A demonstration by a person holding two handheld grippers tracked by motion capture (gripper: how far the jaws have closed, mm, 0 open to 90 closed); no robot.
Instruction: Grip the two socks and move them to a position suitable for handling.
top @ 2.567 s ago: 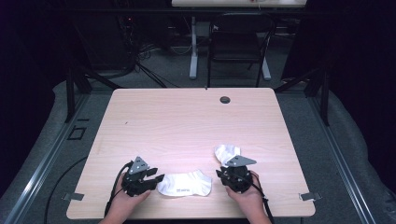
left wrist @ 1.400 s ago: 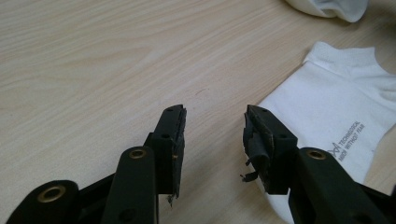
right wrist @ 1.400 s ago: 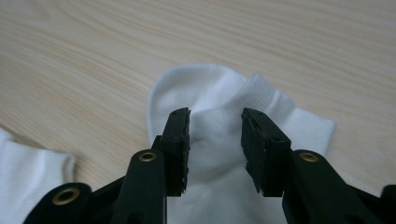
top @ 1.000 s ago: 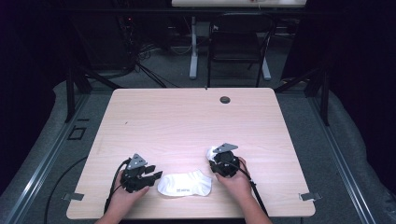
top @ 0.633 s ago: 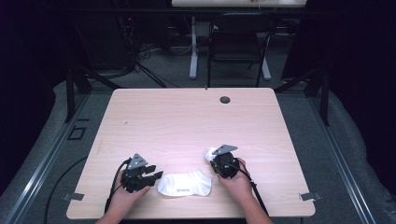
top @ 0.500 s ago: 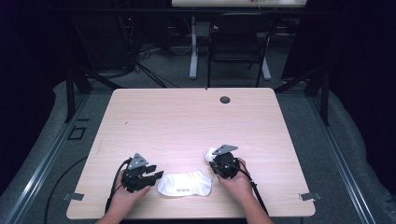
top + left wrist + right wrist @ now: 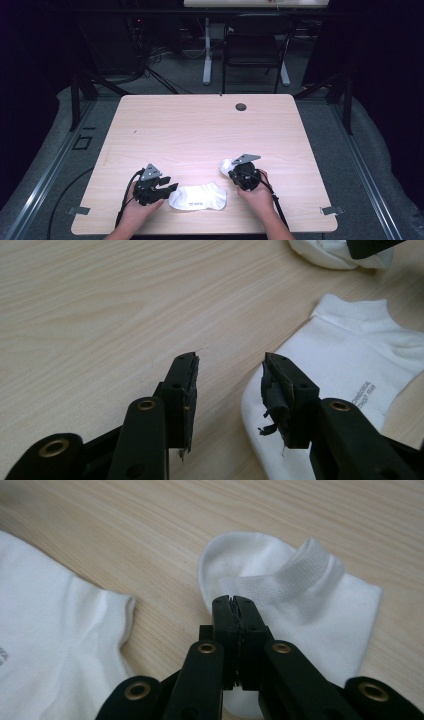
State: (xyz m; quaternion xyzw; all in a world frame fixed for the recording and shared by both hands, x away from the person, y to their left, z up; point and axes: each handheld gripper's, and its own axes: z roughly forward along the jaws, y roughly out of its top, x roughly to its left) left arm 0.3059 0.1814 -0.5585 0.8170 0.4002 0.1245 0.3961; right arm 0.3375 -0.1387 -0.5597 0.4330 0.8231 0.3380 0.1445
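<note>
High view first: your left gripper sits near the front edge of the tabletop, just beside the toe end of the flat sock that lies between your two hands. Your right gripper is to the right of that sock, its tip on the second sock, a small bunched white shape just beyond the flat one. A dark round cap sits near the far edge, well apart from everything. Left gripper view next: your fingers stand spread with bare wood between them; the right-hand one hangs over the edge of the flat sock, and none of the cloth is caught. The second sock shows at the top, with the other gripper's black tip on it. Right gripper view last: your fingers have just been closing and now stand pressed together over the near edge of the second sock, close by its ribbed cuff, which stands up and open; cloth looks pinched between them. The flat sock lies at the left, apart from the second one by a strip of wood.
</note>
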